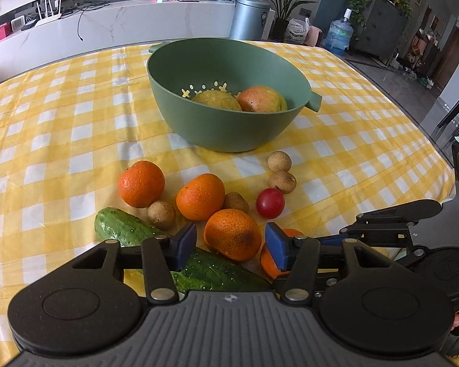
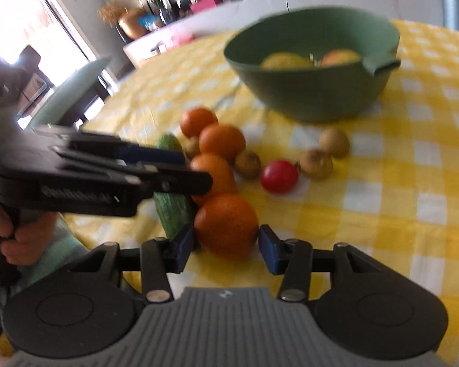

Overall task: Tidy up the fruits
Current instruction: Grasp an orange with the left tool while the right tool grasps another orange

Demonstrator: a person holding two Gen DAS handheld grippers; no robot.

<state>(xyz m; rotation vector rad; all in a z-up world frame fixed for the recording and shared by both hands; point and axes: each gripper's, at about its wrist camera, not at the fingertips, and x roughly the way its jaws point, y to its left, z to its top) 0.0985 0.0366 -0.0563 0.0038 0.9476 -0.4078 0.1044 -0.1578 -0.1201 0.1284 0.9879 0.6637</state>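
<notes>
A green bowl [image 1: 223,128] on the yellow checked cloth holds a yellow-green fruit [image 1: 217,101] and a red-yellow one [image 1: 261,99]. In front lie two loose oranges [image 1: 141,183] [image 1: 200,196], a cucumber [image 1: 125,227], a red tomato [image 1: 270,202] and several small brown fruits [image 1: 279,161]. My left gripper [image 1: 231,238] has its blue pads against both sides of a third orange [image 1: 232,234]. In the blurred right wrist view, my right gripper [image 2: 226,244] is shut on a fourth orange [image 2: 226,224], nearest the table edge, beside the cucumber [image 2: 171,211]. The left gripper [image 2: 199,168] reaches in from the left there.
The table's right edge [image 1: 443,165] drops to a dark floor. A green chair [image 2: 70,91] stands at the table's left side. A white counter [image 1: 122,27] and a grey bin [image 1: 249,18] are behind the table. A hand [image 2: 12,229] holds the left gripper's handle.
</notes>
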